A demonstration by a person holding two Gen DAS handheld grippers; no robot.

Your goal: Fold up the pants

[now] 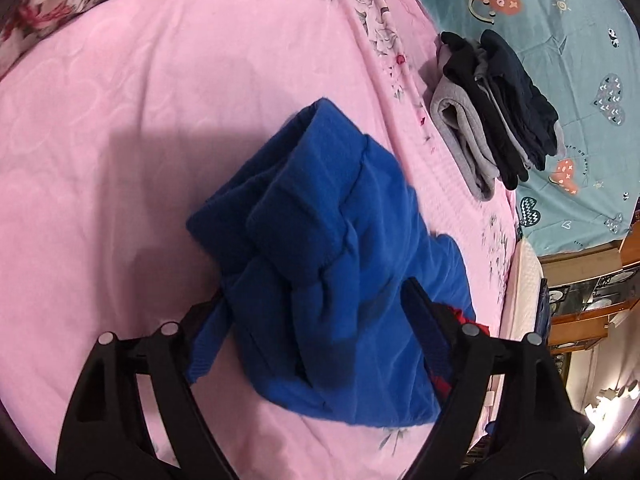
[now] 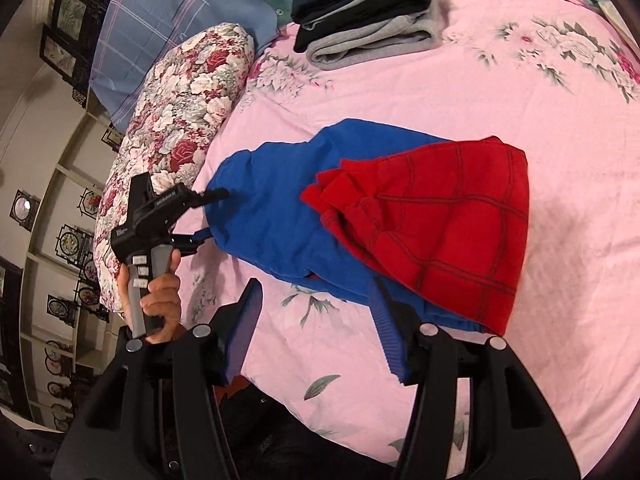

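The pants (image 2: 360, 216) are blue with a red webbed part (image 2: 440, 224) and lie bunched and partly folded on the pink bed sheet (image 2: 480, 104). In the left wrist view the blue cloth (image 1: 332, 264) fills the space between my left gripper's (image 1: 316, 300) fingers, which stand wide apart around it. In the right wrist view the left gripper (image 2: 212, 216) sits at the pants' left edge, its jaws open on either side of the blue cloth. My right gripper (image 2: 316, 312) is open just in front of the pants' near edge, its right finger (image 2: 388, 336) touching the blue hem.
A stack of folded dark and grey garments (image 2: 368, 8) lies at the far side of the bed, also in the left wrist view (image 1: 496, 108). A floral rolled quilt (image 2: 172, 128) and a blue checked pillow (image 2: 176, 20) lie at the left. A teal sheet (image 1: 560, 20) lies beyond.
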